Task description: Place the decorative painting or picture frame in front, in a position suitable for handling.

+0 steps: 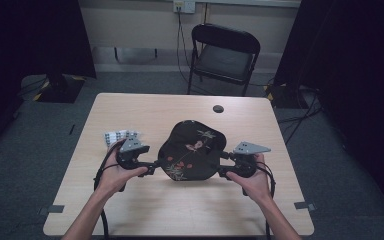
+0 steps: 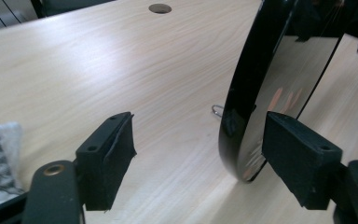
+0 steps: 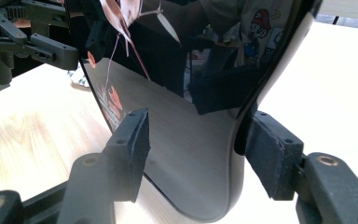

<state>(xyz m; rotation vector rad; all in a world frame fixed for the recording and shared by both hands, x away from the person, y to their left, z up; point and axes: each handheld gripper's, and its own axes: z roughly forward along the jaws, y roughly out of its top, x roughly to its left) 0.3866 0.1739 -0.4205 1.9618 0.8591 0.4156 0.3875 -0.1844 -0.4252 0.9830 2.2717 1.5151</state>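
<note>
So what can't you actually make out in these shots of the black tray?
- Tray underside: hidden in the high view by the tray itself.
- Tray top: cut off by the upper edge in the right gripper view; reflections muddle its flower pattern.
- Patterned cloth: partly behind the left gripper in the high view, cut off at the left edge in the left gripper view.

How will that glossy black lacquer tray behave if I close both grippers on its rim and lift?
The black lacquer tray probably stays rigid: its rim holds a clean curve. It looks slippery; the mirror finish reflects the table, so the pads may slide. With the left gripper and the right gripper open around opposite edges, uneven closing could tilt it.
</note>
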